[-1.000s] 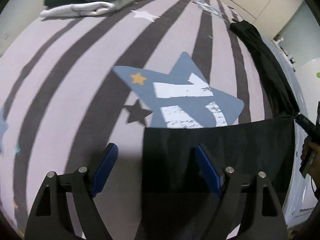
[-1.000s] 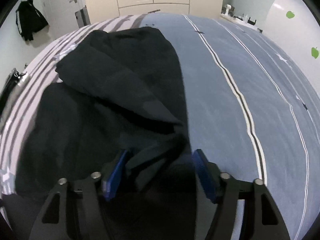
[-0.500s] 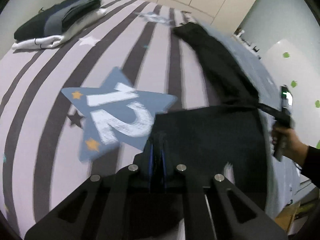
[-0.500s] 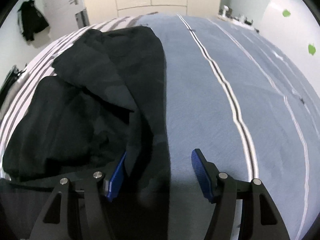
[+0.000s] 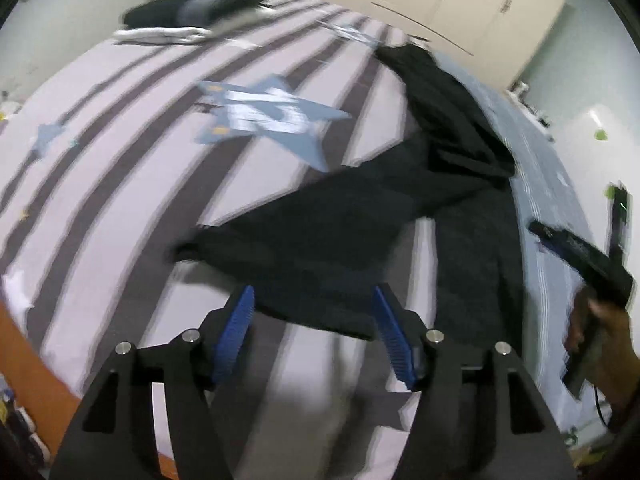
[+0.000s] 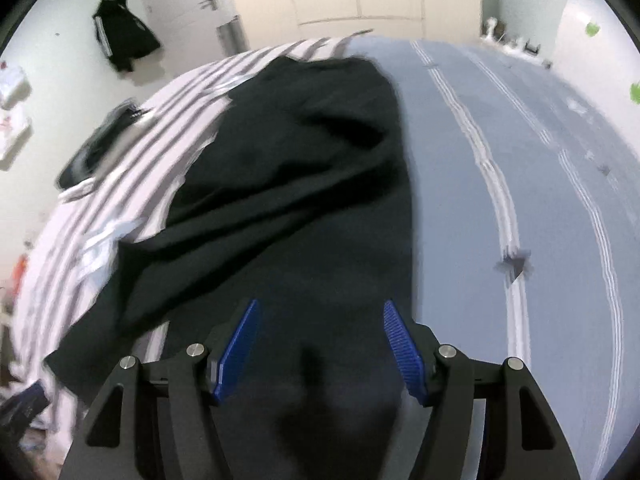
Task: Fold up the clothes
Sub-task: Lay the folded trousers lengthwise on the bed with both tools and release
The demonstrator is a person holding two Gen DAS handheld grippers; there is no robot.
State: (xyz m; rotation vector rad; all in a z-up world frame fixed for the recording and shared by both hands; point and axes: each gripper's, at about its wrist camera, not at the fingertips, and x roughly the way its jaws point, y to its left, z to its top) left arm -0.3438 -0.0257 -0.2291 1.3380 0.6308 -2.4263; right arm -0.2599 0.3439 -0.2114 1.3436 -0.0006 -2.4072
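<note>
A black garment (image 5: 360, 236) lies rumpled on the bed (image 5: 120, 160), across the seam between the striped cover and the plain blue one (image 6: 520, 160). The left gripper (image 5: 312, 320) hangs above its near edge, jaws opening, nothing pinched. The right gripper (image 6: 318, 336) hovers over the cloth, jaws parted, empty. Folded clothes (image 5: 188, 16) sit at the far corner.

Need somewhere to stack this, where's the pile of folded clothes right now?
Left wrist view, upper left: the folded pile sits at the striped bed's far edge, beyond the blue star print.
</note>
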